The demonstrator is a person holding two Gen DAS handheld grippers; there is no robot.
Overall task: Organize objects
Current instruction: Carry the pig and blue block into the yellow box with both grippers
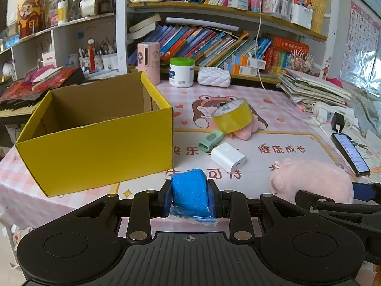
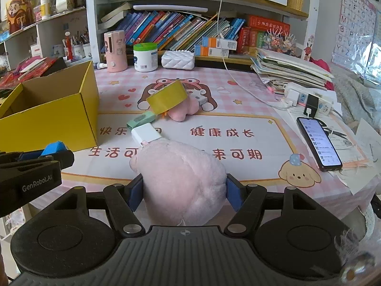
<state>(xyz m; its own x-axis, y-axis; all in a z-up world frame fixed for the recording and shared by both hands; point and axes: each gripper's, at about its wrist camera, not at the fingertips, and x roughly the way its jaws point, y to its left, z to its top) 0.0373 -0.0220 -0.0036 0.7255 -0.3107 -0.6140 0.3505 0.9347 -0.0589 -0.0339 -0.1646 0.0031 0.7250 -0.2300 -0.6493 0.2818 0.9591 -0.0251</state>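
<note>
the left gripper (image 1: 190, 194) has its jaws clamped on a blue block (image 1: 189, 190), held above the near edge of the bench (image 1: 285, 90); the right gripper (image 2: 183, 190) has its jaws pressed on either side of a pink plush toy (image 2: 183, 178), also near that edge. the open yellow box (image 1: 95, 143) stands toward the bench's left edge, ahead and to the left of both loads, and the left hand is judged the nearer to it. a yellow tape roll (image 1: 232, 115), a white charger (image 1: 228, 157) and a small green item (image 1: 210, 140) lie mid-bench, just right of the box, not yet stowed.
</note>
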